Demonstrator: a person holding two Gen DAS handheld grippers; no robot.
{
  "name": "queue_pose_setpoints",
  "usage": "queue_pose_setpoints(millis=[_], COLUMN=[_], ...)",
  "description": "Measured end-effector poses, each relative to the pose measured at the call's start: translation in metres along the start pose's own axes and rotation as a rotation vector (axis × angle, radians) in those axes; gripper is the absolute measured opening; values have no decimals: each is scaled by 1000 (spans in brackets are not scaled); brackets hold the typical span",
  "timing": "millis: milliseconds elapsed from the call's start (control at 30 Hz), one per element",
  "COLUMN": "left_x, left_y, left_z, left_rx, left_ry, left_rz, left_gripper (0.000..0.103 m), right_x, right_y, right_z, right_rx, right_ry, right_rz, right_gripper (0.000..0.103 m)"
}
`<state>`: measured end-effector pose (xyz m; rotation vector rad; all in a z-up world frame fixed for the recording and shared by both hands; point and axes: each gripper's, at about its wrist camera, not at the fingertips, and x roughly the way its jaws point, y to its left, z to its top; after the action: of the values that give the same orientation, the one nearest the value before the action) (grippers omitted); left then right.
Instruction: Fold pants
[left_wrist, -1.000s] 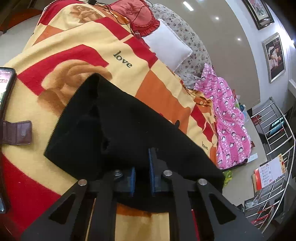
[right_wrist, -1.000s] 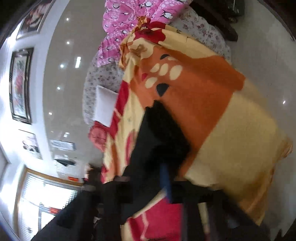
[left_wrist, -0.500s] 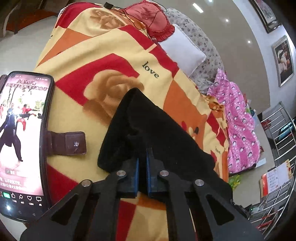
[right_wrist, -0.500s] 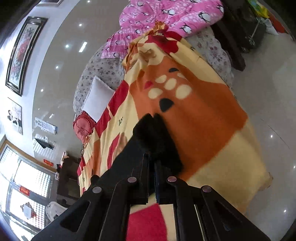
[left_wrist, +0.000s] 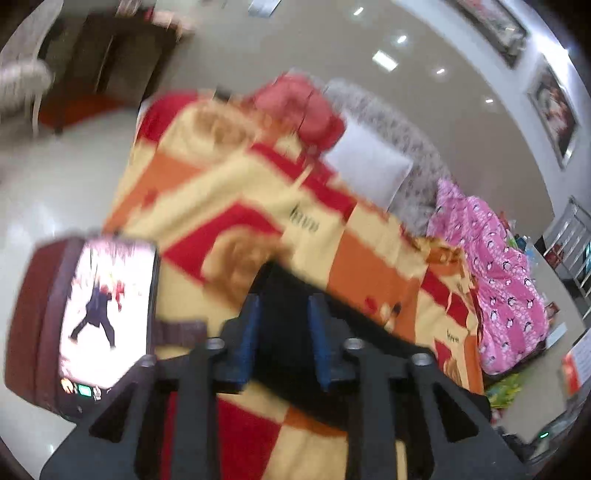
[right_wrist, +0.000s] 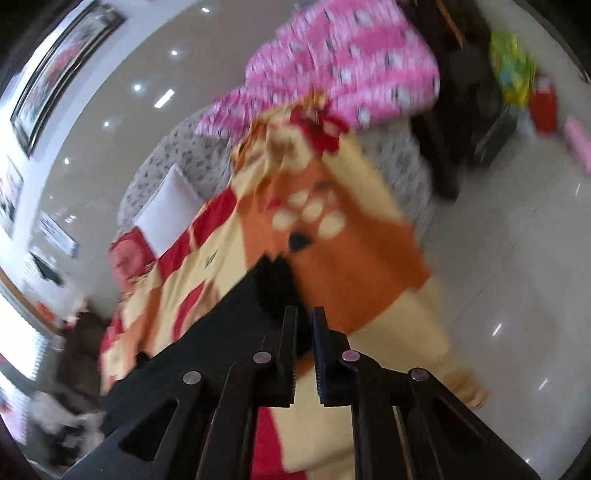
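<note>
Lying folded on the blanket (left_wrist: 229, 192), the black pants (left_wrist: 291, 314) are seen as a dark wedge near the blanket's near edge, w/ the narrow end pointing toward the white pillow (left_wrist: 369, 173). In the left wrist view the left gripper (left_wrist: 282, 306) is seen w/ jaws apart and opening; pants cloth shows btwn the blue pads, but no pinch on it can be made out. In the right wrist view the right gripper (right_wrist: 303, 317) is seen w/ jaws opening, a narrow gap btwn them; the pants (right_wrist: 273, 284) lie just past the tips, apparently not clamped. A lit phone (left_wrist: 107, 306) in a brown case is propped at the blanket's edge, left of the pants. A red cushion (left_wrist: 310, 107) sits beside the pillow. Pink bedding (left_wrist: 495, 273) is piled at the blanket's right side. Both views are motion-blurred.
</note>
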<state>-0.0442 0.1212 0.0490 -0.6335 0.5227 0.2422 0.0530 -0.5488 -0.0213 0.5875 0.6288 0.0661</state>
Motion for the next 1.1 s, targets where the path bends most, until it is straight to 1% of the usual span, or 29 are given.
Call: queue_pose_setpoints(millis=[33,67,100,133,167,233,267,300,333,367,400,467,500,533,567,600,633,667,700,733,767,800,833,900,967,1000,1033,1067,1100], left_x=[-2,1,10,22,38,64,75,79,75,69,65,59,58,57,56,55,54,54,53,54,54,53,52,50,50,49,49,49,48], left_y=[-13,-22,-33,-41,-46,-47,-42,-36,-35,-37,-38,-39,-41,-41,-42,-44,-43,-42,-42,-43,-43,-42,-42,-41,-41,-40,-40,-39,-39], left_z=[-1,-3,-8,-14,-21,-34,-40,-46,-52,-56,-61,-69,-73,-75,-76,-76,-76,-76,-77,-78,-78,-79,-81,-82,-82,-83,-83,-83,-83], left_rx=[51,91,135,169,199,225,217,206,226,276,301,334,352,359,361,357,352,348,344,340,335,329,326,322,318,319,318,315,311], left_ry=[-15,-9,17,58,103,196,242,267,249,236,232,220,212,203,194,189,187,185,185,186,187,187,186,183,181,179,177,175,173], left_rz=[-21,-38,-66,-82,-69,-21,0,7,-1,11,17,29,39,44,48,47,45,43,40,39,38,37,36,34,28,26,23,18,13], left_gripper=[38,39,39,39,39,39,39,38,38,38,38,38,39,39,39,40,40,40,40,40,40,40,40,40,40,40,40,40,40], right_x=[-6,-11,-12,-8,1,19,33,41,53,65,79,104,99,100,99,95,92,87,86,87,90,95,101,116,134,150,160,183,195], right_y=[9,22,33,48,68,92,104,108,110,108,103,83,75,73,77,91,104,126,158,180,208,242,270,317,344,354,358,357,354], right_z=[2,4,5,4,1,-4,-6,-6,-5,-3,-2,-1,4,8,10,10,9,5,-2,-8,-19,-35,-51,-88,-117,-133,-143,-149,-152], right_rx=[-47,-111,-155,-228,-319,-426,-491,-527,-562,-583,-596,-565,-507,-471,-459,-465,-478,-501,-533,-558,-599,-660,-720,-834,-897,-935,-957,-971,-967], right_ry=[-33,-66,-74,-66,-32,20,43,44,54,84,129,222,188,209,220,191,158,135,142,154,173,202,229,284,343,394,420,453,466], right_rz=[-9,-1,10,32,66,95,71,39,10,3,-21,-125,-63,-75,-113,-171,-176,-115,14,86,166,242,291,359,386,377,347,266,201], right_gripper=[10,12,15,23,29,32,32,32,32,32,32,33,32,31,29,33,34,34,35,37,42,45,49,49,49,47,46,46,47])
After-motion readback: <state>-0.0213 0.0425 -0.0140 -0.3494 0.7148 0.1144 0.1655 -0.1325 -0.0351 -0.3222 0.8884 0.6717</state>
